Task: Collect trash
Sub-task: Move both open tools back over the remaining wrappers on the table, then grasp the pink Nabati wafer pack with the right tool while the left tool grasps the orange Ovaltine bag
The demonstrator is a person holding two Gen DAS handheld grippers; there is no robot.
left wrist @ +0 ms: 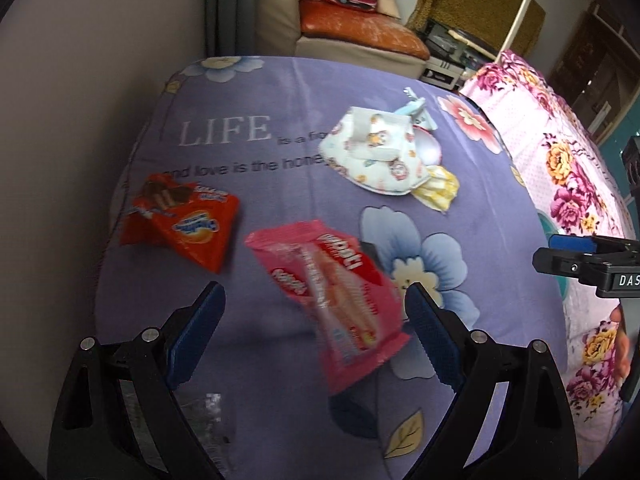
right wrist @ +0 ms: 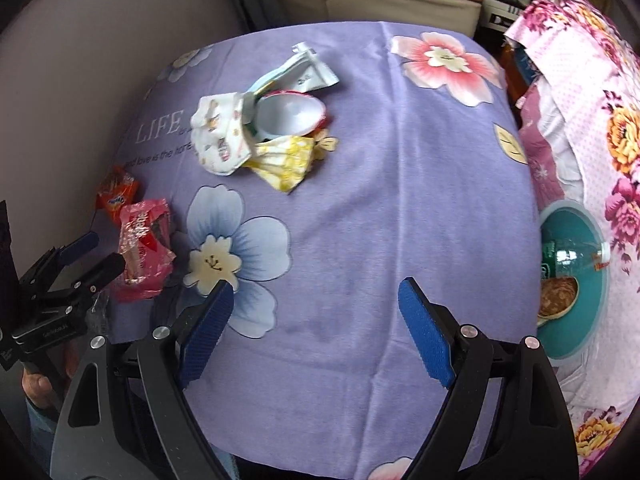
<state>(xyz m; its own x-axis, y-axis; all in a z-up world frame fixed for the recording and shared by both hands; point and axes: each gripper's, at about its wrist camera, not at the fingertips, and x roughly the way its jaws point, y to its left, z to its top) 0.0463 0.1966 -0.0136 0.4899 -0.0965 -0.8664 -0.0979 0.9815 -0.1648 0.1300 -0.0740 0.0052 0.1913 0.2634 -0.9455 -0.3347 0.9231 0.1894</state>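
The table (right wrist: 360,220) wears matt purple woven cloth. The pink wrapper (left wrist: 340,300) and orange wrapper (left wrist: 184,224) are glossy crinkled plastic film; at twelve o'clock, a cracked leather-like cushion (left wrist: 360,28).

left gripper (left wrist: 316,308): jaws spread wide, blue pads facing each other, nothing clamped, pointed steeply downward | right gripper (right wrist: 316,304): jaws spread wide, blue pads apart, nothing between them, pointed steeply downward | hand (right wrist: 36,384): fingers wrapped round the left gripper's handle, lower-left edge of right wrist view
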